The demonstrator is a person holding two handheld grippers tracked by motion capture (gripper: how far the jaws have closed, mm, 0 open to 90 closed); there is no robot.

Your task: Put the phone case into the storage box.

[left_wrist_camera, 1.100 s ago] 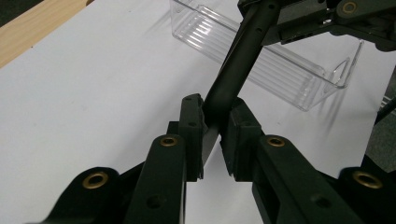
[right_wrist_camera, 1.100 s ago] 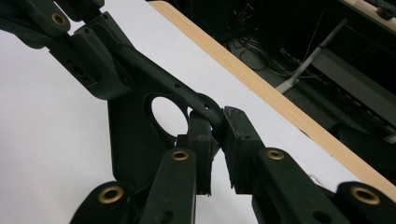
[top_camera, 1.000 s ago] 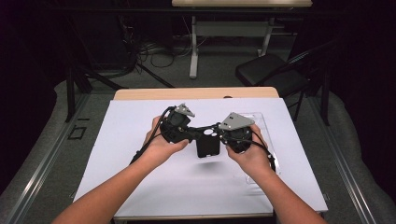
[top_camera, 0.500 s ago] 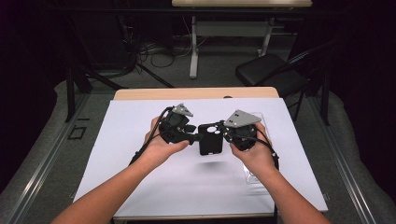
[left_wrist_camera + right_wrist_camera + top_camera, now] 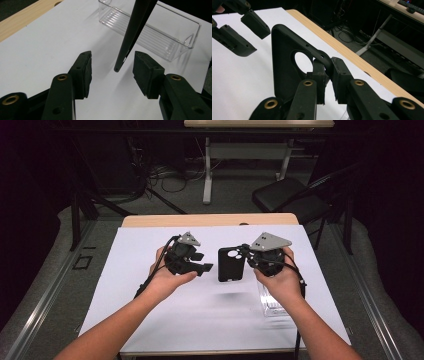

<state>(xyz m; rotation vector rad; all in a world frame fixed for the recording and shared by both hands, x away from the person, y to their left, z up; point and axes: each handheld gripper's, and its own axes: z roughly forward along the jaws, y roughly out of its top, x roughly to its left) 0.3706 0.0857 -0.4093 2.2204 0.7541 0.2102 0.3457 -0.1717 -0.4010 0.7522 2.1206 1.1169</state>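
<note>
Phone case (image 5: 231,264), black with a round camera hole, hangs above the white bench (image 5: 215,320) between the two hands; the right gripper (image 5: 248,254) has its jaws clenched on the case's rim near that hole; the left gripper (image 5: 206,268) sits just beside the case, its jaws having just been opening and now released, the case's edge (image 5: 130,37) between the pads without touching them; a clear plastic tray (image 5: 150,32) rests on the bench beyond.

High view looks down; both close gripper views share the phone case (image 5: 231,264)
</note>
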